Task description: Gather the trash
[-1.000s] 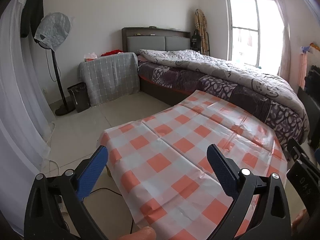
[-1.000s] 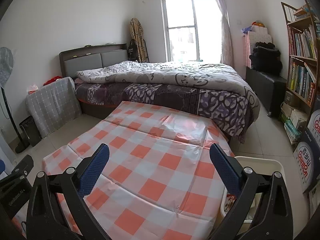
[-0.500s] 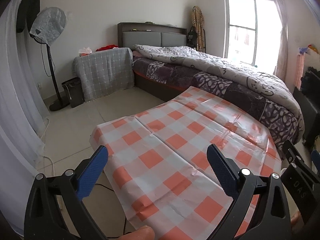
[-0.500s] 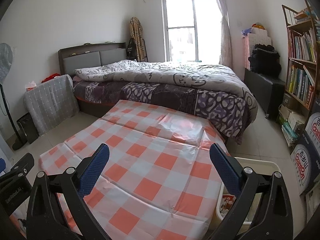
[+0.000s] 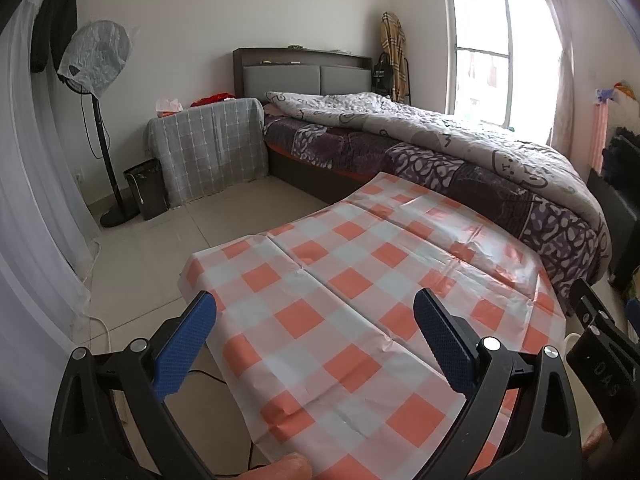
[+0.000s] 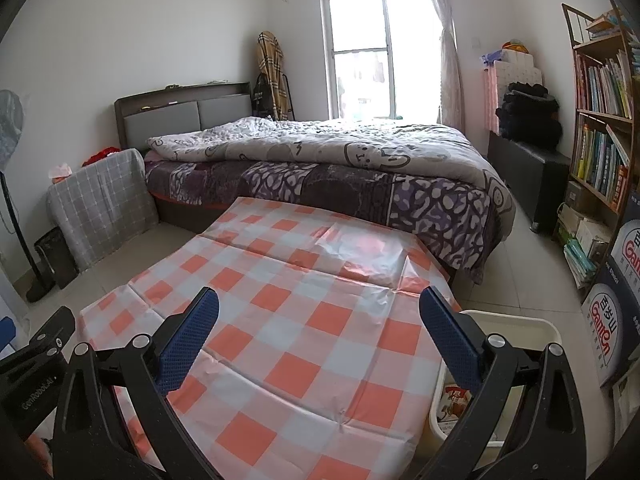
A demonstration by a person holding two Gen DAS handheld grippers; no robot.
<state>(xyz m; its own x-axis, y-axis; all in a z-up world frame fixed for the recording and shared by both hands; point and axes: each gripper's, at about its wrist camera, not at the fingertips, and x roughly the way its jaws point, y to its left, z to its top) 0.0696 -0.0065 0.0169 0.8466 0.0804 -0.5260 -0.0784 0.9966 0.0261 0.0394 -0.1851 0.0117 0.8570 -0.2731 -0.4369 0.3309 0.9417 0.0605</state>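
A table with an orange-and-white checked cloth (image 5: 360, 300) fills the foreground of both views, also in the right wrist view (image 6: 300, 340). No loose trash shows on it. A cream bin (image 6: 520, 324) stands on the floor at the table's right side, with a printed packet (image 6: 454, 402) inside. My left gripper (image 5: 314, 340) is open and empty above the cloth's near left part. My right gripper (image 6: 318, 336) is open and empty above the cloth's near right part. The right gripper's body shows at the left view's right edge (image 5: 600, 352).
A bed (image 6: 340, 160) with a grey quilt stands beyond the table. A covered side table (image 5: 208, 148), a dark waste bin (image 5: 146, 188) and a standing fan (image 5: 96, 64) are at the far left. A bookshelf (image 6: 600, 120) and boxes (image 6: 612, 320) line the right wall.
Both grippers have drawn back and risen a little, so more of the table and floor shows. Both stay open and empty.
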